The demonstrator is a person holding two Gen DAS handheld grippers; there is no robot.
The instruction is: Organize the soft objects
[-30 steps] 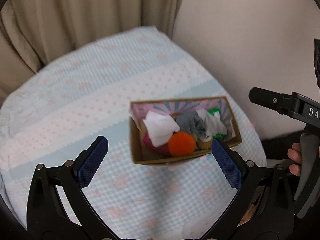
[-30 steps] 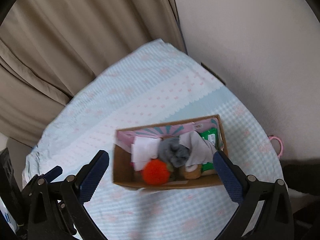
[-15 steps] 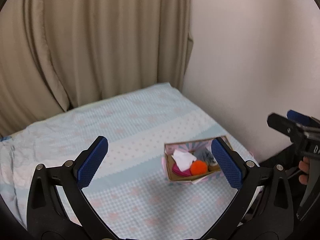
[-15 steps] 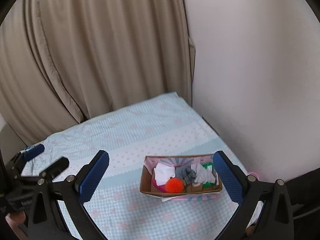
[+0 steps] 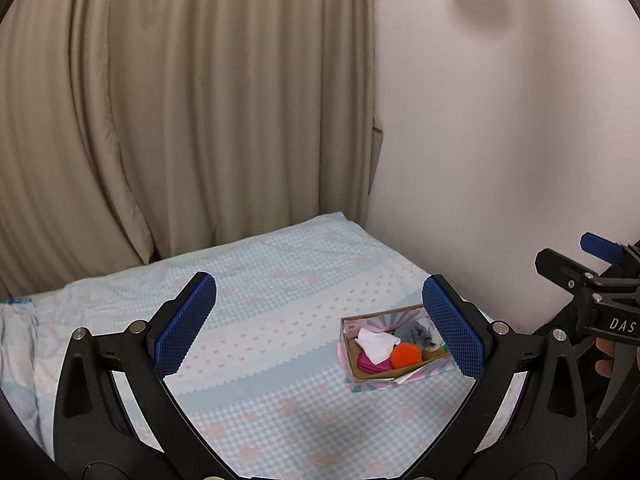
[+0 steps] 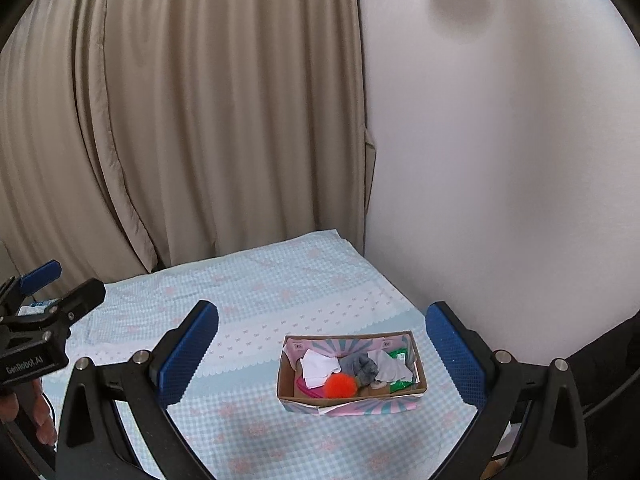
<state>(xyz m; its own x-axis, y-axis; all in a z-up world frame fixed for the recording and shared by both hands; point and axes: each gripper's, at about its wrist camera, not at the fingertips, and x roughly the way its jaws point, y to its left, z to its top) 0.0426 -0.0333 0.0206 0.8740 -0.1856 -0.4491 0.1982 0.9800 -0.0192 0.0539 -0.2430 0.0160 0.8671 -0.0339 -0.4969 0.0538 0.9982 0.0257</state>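
Small open cardboard box [image 6: 352, 376] on checked blue bedspread [image 6: 256, 312] holds fluffy orange pompom [image 6: 340, 385], white and grey cloths: likely light, squashy, best pinched mid-bulk; left gripper [image 5: 320, 324] and right gripper [image 6: 322, 350] fingers spread, empty.

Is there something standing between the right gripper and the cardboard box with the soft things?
Nothing visible does. The right gripper is open and empty, and only bare bedspread lies before the box.
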